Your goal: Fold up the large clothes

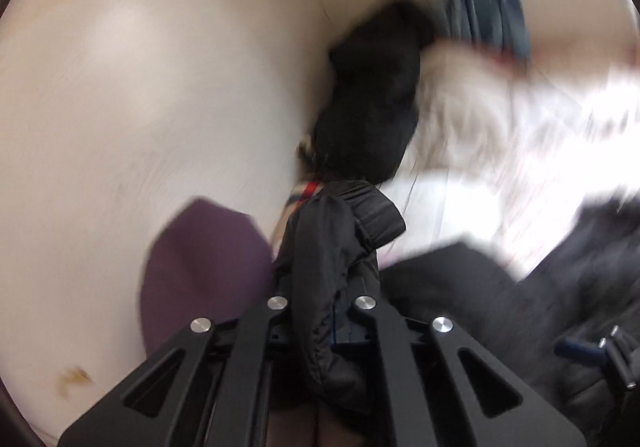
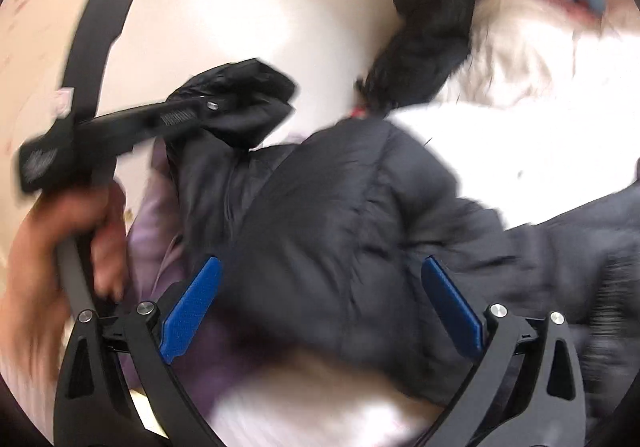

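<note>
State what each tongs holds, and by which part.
Left tongs are shut on the black puffer jacket, pinching its sleeve cuff. Right tongs stand open over the jacket, gripping nothing.

A pale, glossy table [image 1: 120, 87] with a brown stain [image 1: 74, 377] near its lower left edge. Bright daylight floods the upper right corner, where blue fabric [image 1: 480, 7] hangs blurred.

A pale, glossy cream surface [image 1: 120, 95] carries a small yellowish-brown stain [image 1: 74, 377] near its edge. At its far side, blurred blue-grey striped fabric [image 1: 480, 7] lies beyond the heap, too smeared to identify.
</note>
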### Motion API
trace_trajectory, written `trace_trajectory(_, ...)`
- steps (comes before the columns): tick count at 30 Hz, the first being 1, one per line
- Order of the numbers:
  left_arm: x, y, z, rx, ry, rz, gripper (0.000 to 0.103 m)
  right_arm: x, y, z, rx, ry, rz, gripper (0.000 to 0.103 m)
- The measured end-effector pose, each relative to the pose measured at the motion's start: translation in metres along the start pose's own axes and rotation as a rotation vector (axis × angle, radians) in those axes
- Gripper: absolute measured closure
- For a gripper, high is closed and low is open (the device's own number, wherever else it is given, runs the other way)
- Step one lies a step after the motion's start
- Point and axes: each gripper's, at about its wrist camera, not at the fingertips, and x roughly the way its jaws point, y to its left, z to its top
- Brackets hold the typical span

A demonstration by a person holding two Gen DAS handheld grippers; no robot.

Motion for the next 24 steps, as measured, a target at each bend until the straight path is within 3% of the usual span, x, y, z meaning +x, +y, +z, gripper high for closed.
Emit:
trace_trajectory(3, -0.043, 0.042, 0.002, -0.194, -0.136, -0.154, 0.098, -0.068, -0.026, -0.018, -0.096, -0.043, -0.170, 0.006)
trace_trajectory(5, -0.066, 0.065, 0.006, -0.319, -0.207, -0.235, 0.098, -0.102, -0.063, -0.028, -0.098, -0.038, -0.352, 0.006)
trace_trajectory(6, -0.073, 0.070, 0.007, -0.360, -0.232, -0.275, 0.098, -0.115, -0.090, -0.032, -0.052, -0.023, -0.436, 0.006)
trace_trajectory(8, -0.086, 0.076, 0.013, -0.429, -0.284, -0.337, 0.098, -0.123, -0.140, -0.039, 0.104, 0.024, -0.523, 0.006)
trace_trajectory(9, -0.093, 0.075, 0.018, -0.456, -0.315, -0.380, 0.098, -0.114, -0.160, -0.045, 0.168, 0.087, -0.524, 0.006)
trace_trajectory(10, -0.099, 0.071, 0.022, -0.474, -0.335, -0.417, 0.098, -0.088, -0.180, -0.055, 0.203, 0.228, -0.489, 0.006)
trace_trajectory(11, -0.103, 0.066, 0.026, -0.482, -0.343, -0.437, 0.098, -0.070, -0.186, -0.062, 0.188, 0.313, -0.475, 0.006)
trace_trajectory(12, -0.109, 0.058, 0.031, -0.482, -0.349, -0.470, 0.098, -0.059, -0.183, -0.066, 0.134, 0.342, -0.475, 0.006)
trace_trajectory(16, -0.126, 0.017, 0.042, -0.406, -0.377, -0.533, 0.098, -0.068, -0.166, -0.056, 0.134, 0.283, -0.307, 0.006)
trace_trajectory(20, -0.127, -0.013, 0.046, -0.381, -0.361, -0.569, 0.098, -0.087, -0.145, -0.059, 0.002, 0.281, -0.353, 0.006)
trace_trajectory(24, -0.130, -0.042, 0.044, -0.334, -0.361, -0.638, 0.098, -0.126, -0.151, -0.063, 0.054, 0.252, -0.280, 0.006)
